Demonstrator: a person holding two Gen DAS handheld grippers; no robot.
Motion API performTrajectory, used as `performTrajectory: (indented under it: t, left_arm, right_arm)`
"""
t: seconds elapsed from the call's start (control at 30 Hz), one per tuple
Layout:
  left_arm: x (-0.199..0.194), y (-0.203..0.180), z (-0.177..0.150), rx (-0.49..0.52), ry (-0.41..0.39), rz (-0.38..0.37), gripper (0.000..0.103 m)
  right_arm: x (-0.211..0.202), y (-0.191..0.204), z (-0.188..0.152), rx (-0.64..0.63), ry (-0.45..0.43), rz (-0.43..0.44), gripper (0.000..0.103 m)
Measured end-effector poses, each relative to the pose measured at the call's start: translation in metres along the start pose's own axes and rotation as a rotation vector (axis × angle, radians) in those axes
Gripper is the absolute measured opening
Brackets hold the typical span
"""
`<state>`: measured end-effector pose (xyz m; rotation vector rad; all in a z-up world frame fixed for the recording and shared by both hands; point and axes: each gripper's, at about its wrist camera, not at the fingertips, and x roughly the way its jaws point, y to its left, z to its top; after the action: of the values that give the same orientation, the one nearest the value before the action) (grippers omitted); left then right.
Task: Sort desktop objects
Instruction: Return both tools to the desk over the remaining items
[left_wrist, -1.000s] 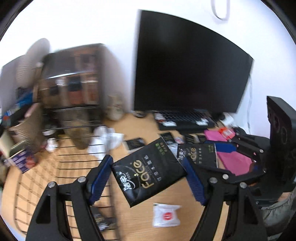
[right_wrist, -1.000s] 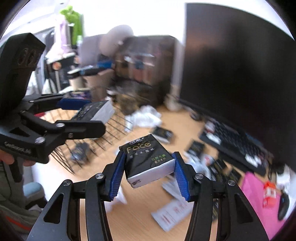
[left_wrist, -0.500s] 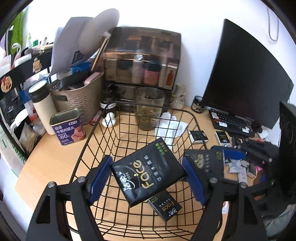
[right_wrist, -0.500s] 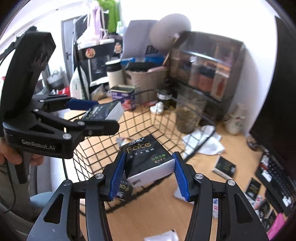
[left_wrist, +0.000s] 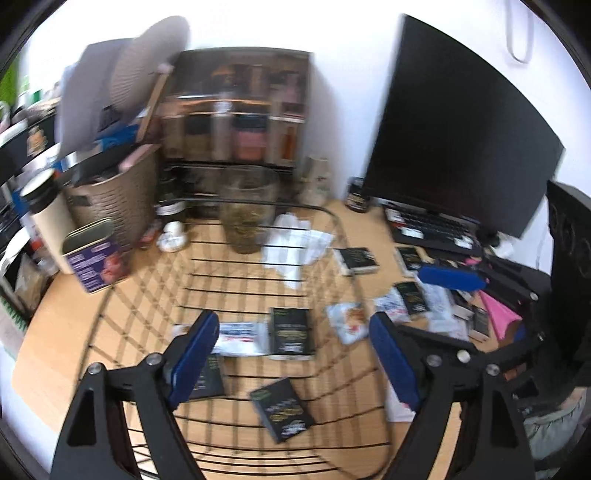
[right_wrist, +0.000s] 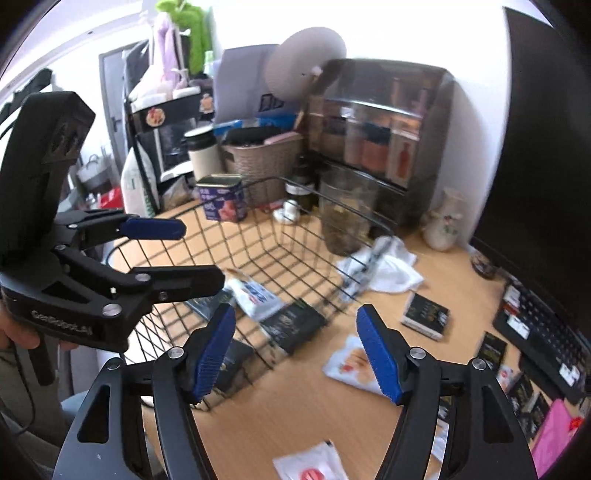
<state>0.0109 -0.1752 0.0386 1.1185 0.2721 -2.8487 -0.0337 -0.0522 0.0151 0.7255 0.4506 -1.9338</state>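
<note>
Both grippers have just been opening, and nothing is between their blue pads. The left gripper (left_wrist: 291, 354) hangs with jaws wide above the black wire basket (left_wrist: 332, 221). The right gripper (right_wrist: 295, 354) is spread over the basket's near rim. Inside lie black tissue packs (left_wrist: 290, 332) with gold lettering and a white packet (left_wrist: 242, 338); more black packs lie on the wooden desk (right_wrist: 295, 424).

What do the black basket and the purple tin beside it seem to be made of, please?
The basket looks like thin metal wire with a black coating: an open grid of slim rods. The purple tin looks like printed sheet metal, given its shiny rolled rim; blur leaves this uncertain.
</note>
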Motion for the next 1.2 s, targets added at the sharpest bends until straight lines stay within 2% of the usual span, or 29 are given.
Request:
performTrajectory:
  t: [0.13,0.3,0.43,0.53,0.67,0.9,1.2]
  left_arm:
    - [0.007,-0.040,-0.002,0.063,0.008,-0.058,0.084]
    - [0.023,-0.095,-0.007,0.170,0.041,-0.108,0.084]
    - [0.040,-0.126,-0.011,0.201,0.068,-0.138,0.084]
    - [0.058,-0.152,-0.017,0.230,0.102,-0.179,0.084]
    - [0.088,-0.177,-0.033,0.277,0.180,-0.192,0.084]
    - [0.115,-0.171,-0.069,0.274,0.302,-0.157,0.084]
    - [0.117,-0.151,-0.084,0.251,0.335,-0.130,0.084]
  right_arm:
    - [-0.020,-0.022,-0.019,0.022,0.006,-0.068,0.068]
    - [-0.052,-0.066,-0.051,0.107,0.010,-0.145,0.068]
    - [-0.070,-0.103,-0.080,0.177,0.039,-0.210,0.068]
    - [-0.080,-0.126,-0.102,0.222,0.065,-0.252,0.068]
    - [-0.080,-0.153,-0.129,0.266,0.118,-0.328,0.068]
    - [-0.069,-0.173,-0.153,0.306,0.177,-0.339,0.068]
    - [-0.054,-0.172,-0.163,0.318,0.230,-0.348,0.068]
